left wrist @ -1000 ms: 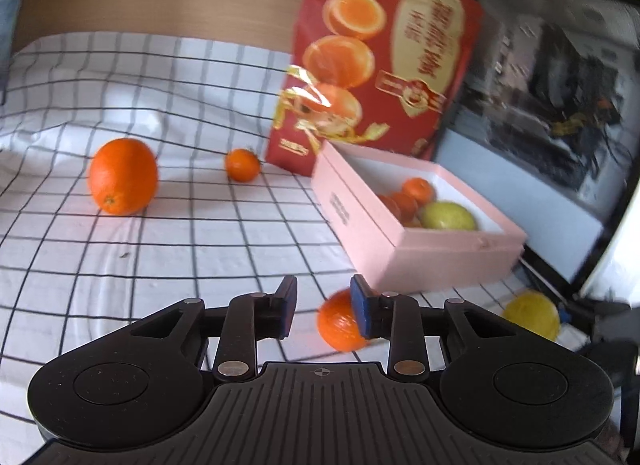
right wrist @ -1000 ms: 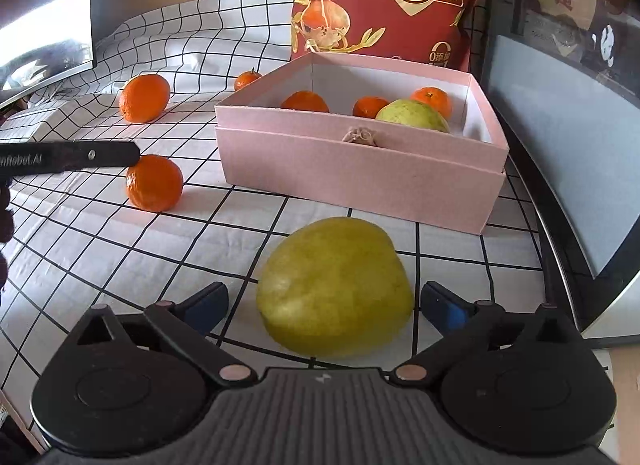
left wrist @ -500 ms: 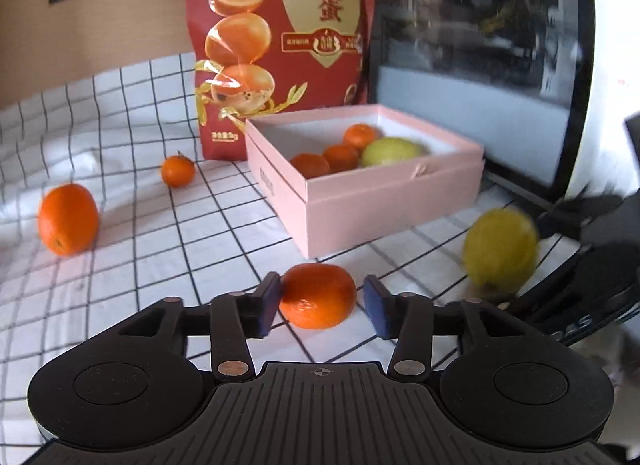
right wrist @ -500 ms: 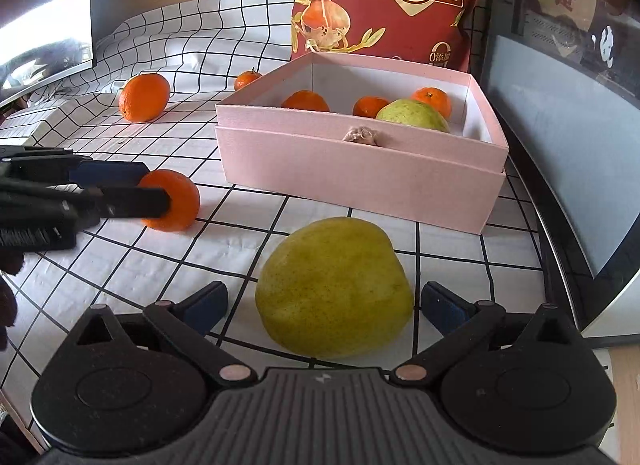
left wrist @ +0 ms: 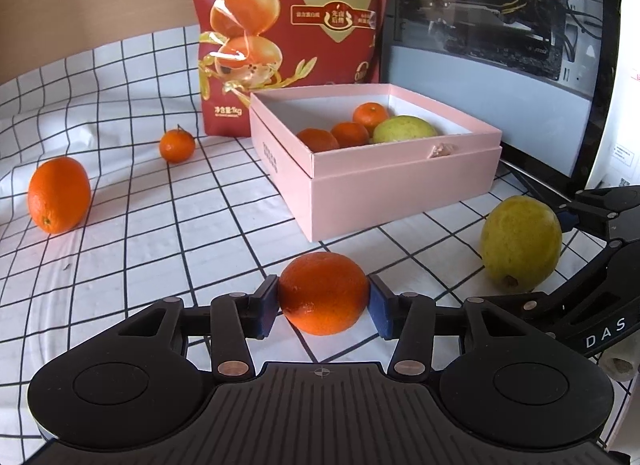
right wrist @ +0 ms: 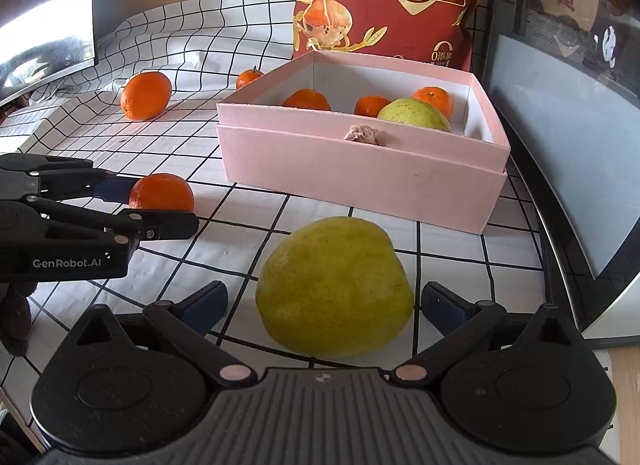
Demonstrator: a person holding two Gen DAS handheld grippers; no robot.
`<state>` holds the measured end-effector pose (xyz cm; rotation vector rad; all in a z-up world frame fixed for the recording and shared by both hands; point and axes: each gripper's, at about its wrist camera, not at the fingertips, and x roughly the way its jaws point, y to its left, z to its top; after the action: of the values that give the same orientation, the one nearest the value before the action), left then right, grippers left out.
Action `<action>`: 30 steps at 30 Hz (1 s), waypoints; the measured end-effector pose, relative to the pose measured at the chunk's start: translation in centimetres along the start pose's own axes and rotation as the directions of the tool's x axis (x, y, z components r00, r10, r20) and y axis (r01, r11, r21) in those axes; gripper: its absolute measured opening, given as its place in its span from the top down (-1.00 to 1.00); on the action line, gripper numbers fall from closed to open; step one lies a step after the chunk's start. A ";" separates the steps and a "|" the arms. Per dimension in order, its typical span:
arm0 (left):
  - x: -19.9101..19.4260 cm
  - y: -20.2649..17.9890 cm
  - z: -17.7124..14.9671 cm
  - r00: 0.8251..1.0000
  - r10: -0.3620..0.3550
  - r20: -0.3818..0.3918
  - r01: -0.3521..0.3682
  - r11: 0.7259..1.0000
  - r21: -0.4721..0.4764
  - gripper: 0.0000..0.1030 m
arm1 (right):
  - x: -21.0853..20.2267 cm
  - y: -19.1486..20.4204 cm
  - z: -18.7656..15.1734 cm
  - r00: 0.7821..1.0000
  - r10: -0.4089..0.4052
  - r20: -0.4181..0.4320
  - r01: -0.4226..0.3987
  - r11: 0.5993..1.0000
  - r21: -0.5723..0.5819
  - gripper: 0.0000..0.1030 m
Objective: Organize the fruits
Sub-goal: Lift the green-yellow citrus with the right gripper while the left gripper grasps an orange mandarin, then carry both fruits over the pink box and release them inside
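Two grippers work low over the checked surface [left wrist: 132,249]: the left gripper [left wrist: 323,301] has its fingers pressed against both sides of a mandarin [left wrist: 323,292] – the right gripper [right wrist: 324,301] is spread wide around a yellow-green pear [right wrist: 334,285], not touching. Farther back, the pink box [right wrist: 360,181] holds three mandarins and a pear; a large orange [left wrist: 59,194] lies well left

My left gripper [left wrist: 323,302] has both pads pressed against a mandarin [left wrist: 323,292] on the checked cloth [left wrist: 160,233]. Ahead sits the pink box [left wrist: 384,181] holding three mandarins and a green pear; another pear [left wrist: 520,243] lies to its right
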<state>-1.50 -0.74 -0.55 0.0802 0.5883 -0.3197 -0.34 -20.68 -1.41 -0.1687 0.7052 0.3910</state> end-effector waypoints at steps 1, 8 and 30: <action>0.0 0.0 0.0 1.000 0.001 0.000 -0.001 1.000 -0.002 -0.01 | 0.0 -0.1 0.0 1.000 0.004 -0.002 -0.004 1.000 -0.002 -1.00; -0.2 -0.1 -0.1 1.000 0.004 0.001 -0.004 1.000 -0.001 0.00 | -0.1 0.0 0.0 1.000 0.007 -0.006 -0.007 1.000 -0.011 -1.00; -1.2 0.8 -1.0 0.995 -0.101 0.013 0.102 0.988 -0.112 0.01 | -1.3 -1.6 -0.8 1.000 0.016 0.015 -0.015 1.000 -0.019 -0.87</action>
<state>-2.73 0.54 -0.71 -0.0601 0.6037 -0.3850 -1.09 -22.74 -1.17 -0.1778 0.6886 0.4134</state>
